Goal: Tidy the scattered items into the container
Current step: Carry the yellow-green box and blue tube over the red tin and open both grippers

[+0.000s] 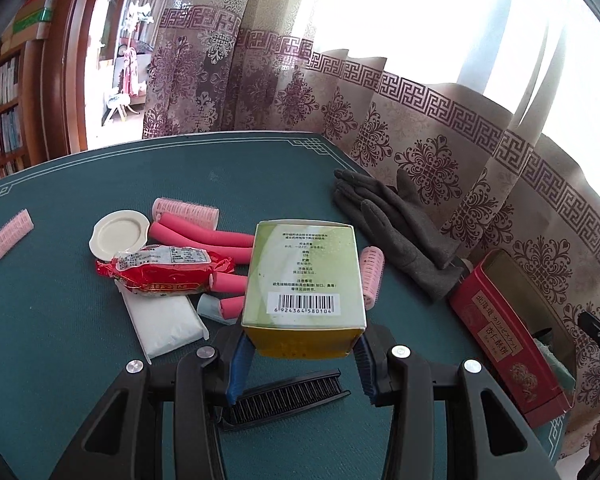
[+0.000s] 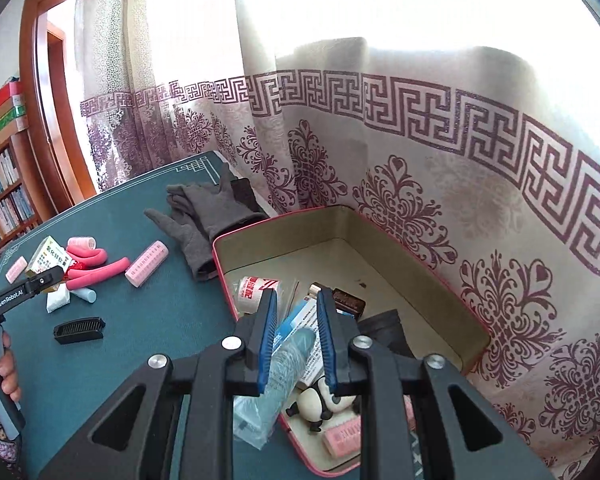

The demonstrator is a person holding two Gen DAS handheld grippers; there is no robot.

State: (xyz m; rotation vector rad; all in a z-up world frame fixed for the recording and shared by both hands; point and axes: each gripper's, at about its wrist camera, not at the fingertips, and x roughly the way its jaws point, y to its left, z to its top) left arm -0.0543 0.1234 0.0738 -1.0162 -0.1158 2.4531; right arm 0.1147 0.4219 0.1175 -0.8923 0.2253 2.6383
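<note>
Green carton (image 1: pixel 304 280) sat clamped in my left tongs (image 1: pixel 300 354), long axis pointing away; the red tin (image 1: pixel 500 332) lay to its right, under my clenched, empty right tongs (image 2: pixel 296 340).

Black left gripper (image 1: pixel 300 354), blue ribbed pads (image 1: pixel 238 364), silver screws

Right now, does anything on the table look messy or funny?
Yes. The pink foam rods, pink rollers, a white dish, a red packet and a black comb lie jumbled on the green table. The grey gloves sprawl crumpled beside the red tin, not in it.
</note>
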